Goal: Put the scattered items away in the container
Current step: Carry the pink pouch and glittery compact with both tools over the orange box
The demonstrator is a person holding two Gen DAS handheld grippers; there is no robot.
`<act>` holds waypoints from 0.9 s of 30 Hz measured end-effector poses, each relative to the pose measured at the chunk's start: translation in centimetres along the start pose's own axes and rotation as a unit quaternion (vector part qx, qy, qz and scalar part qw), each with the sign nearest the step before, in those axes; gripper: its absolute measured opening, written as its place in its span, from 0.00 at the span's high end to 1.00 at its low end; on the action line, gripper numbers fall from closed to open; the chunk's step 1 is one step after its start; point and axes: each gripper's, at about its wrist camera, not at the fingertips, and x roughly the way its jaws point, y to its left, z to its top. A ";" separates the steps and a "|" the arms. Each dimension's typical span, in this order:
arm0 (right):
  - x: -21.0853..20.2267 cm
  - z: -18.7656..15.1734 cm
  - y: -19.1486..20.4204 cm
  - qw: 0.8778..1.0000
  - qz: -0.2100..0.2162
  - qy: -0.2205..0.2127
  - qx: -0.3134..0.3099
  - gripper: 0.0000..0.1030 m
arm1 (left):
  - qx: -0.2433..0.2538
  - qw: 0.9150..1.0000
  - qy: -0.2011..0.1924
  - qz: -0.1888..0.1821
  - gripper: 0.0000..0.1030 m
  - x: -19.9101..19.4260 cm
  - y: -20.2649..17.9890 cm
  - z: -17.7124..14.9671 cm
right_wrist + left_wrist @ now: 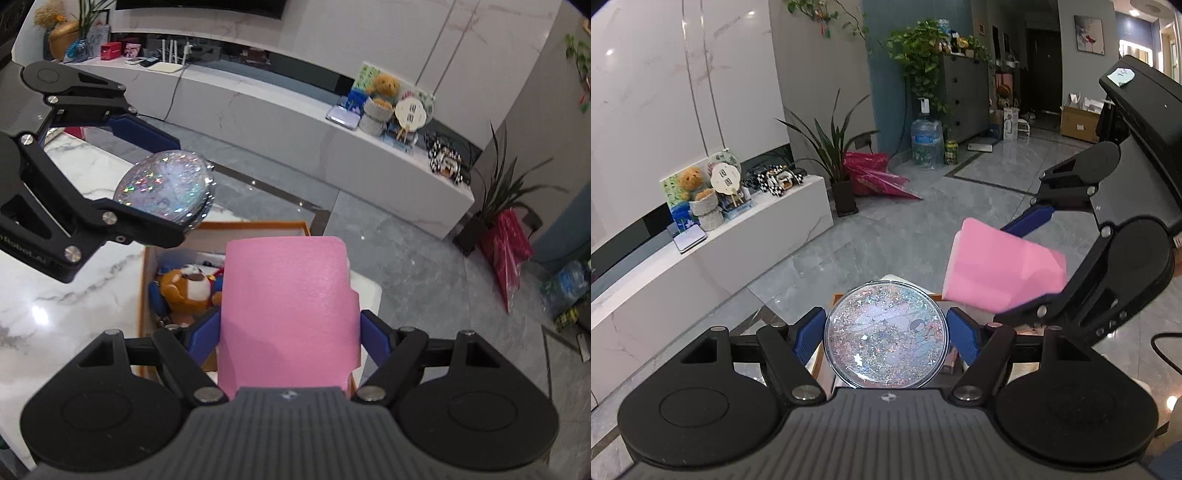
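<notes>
Over the orange-rimmed open box point(255, 224), both loads ready to drop.
My left tool point(886, 334) pinches a round glittery disc point(886, 338), my right tool point(290, 332) a pink foam block point(288, 306); next I lower and release.

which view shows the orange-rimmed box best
The right wrist view. It looks down into the orange-rimmed open box on the marble table, showing its rim, inner wall and a brown plush toy inside. The left wrist view shows only slivers of its rim behind the round glitter-filled disc.

Left view: faced down along the fingers, close over the box point(938, 297).
Right view: likewise, above the box point(255, 225).
Shared: box, floor point(849, 251), ledge point(332, 147).
</notes>
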 end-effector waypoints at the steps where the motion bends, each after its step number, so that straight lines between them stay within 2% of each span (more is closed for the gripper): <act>1: 0.9 -0.2 -0.1 1.000 0.002 0.004 0.003 0.21 | 0.002 1.000 0.004 -0.001 0.19 0.7 0.1 -0.1; 14: 10.4 -1.9 0.0 0.998 0.036 0.046 0.023 0.21 | 0.021 0.999 0.049 -0.004 0.19 8.3 0.9 -1.4; 27: 14.9 -2.3 0.3 0.996 0.056 0.067 0.028 0.21 | 0.034 0.996 0.082 -0.002 0.19 13.5 0.2 -2.0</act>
